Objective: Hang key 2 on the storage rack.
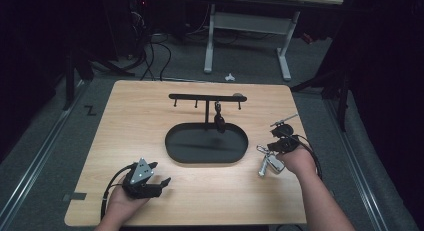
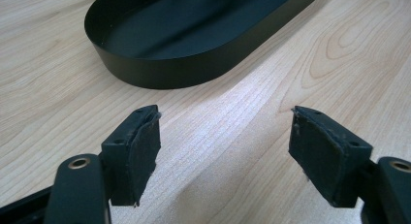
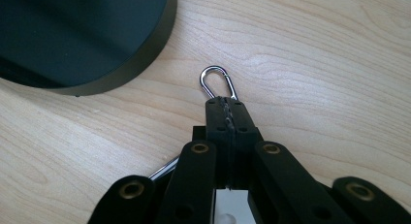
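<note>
Presently: carabiner [image 3: 216,82], pinched in the right gripper [image 3: 227,107] just right of the black tray [image 1: 172,153], loop end pointing toward its hook stand [image 1: 206,97]; left gripper [image 2: 225,151] spread, empty, farther off at the tray's near-left.

A black oval metal tray [image 1: 176,150] sits mid-table [image 1: 130,121]; a black T-shaped hook rack [image 1: 206,97] rises from its far side, one dark item [image 1: 219,122] hanging there.
</note>
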Tool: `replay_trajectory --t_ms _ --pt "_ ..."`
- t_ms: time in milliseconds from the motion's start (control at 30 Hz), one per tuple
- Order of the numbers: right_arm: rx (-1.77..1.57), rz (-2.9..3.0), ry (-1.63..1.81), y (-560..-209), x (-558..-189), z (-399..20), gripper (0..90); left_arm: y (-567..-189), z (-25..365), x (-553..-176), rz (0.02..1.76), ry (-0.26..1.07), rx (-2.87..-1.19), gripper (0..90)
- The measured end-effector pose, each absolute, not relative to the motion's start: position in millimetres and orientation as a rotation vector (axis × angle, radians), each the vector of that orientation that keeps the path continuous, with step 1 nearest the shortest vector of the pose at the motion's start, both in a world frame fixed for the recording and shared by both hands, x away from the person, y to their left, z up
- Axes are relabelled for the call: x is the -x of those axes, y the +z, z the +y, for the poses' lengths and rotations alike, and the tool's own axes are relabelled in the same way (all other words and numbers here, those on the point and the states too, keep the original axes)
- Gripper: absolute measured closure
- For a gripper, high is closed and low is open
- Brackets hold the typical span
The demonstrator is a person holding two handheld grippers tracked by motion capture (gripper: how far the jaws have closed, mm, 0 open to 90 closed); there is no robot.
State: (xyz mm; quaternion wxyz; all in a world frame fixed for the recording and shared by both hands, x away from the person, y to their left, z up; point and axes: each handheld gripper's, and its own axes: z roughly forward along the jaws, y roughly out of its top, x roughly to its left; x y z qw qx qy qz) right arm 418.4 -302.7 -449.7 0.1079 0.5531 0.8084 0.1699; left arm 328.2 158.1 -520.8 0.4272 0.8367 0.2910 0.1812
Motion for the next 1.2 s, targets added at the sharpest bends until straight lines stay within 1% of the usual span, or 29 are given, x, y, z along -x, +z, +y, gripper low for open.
replay_trajectory --t_ms 100,167,233,333,367,433,500,600,667,867,1200 --pt "-1.627 2.379 0.483 -453.7 -419.9 -301.3 89.8 -521.0 157.8 -328.3 0.724 0.45 -2.093 27.4" --pt "-1.643 2.353 0.476 -457.9 -422.3 -301.2 81.4 -521.1 157.9 -328.3 0.724 0.449 -2.095 27.4" --pt "-1.693 2.341 0.474 -464.1 -426.7 -301.9 68.2 -520.7 158.0 -327.8 0.725 0.453 -2.092 27.4" --pt "-1.719 2.338 0.407 -477.8 -433.3 -301.3 57.8 -520.4 158.7 -327.8 0.726 0.452 -2.089 27.4" --pt "-1.734 2.34 0.392 -480.8 -434.7 -301.4 56.4 -520.4 159.0 -327.9 0.727 0.45 -2.089 27.4" --pt "-1.759 2.373 0.383 -488.5 -436.9 -302.6 59.9 -520.6 159.3 -328.0 0.727 0.452 -2.09 27.4" --pt "-1.734 2.39 0.356 -491.3 -435.4 -301.8 71.5 -520.7 159.4 -327.9 0.727 0.451 -2.089 27.4" --pt "-1.718 2.414 0.398 -488.0 -433.9 -302.0 83.1 -521.1 159.1 -328.3 0.727 0.451 -2.093 27.5" --pt "-1.678 2.433 0.352 -487.2 -433.0 -298.6 83.4 -521.0 158.8 -328.2 0.725 0.451 -2.092 27.6" --pt "-1.663 2.442 0.385 -483.2 -430.1 -296.9 83.9 -520.8 158.8 -328.1 0.726 0.451 -2.092 27.6" --pt "-1.6 2.439 0.455 -455.1 -420.7 -298.5 84.0 -521.1 158.1 -328.2 0.724 0.449 -2.098 27.6"
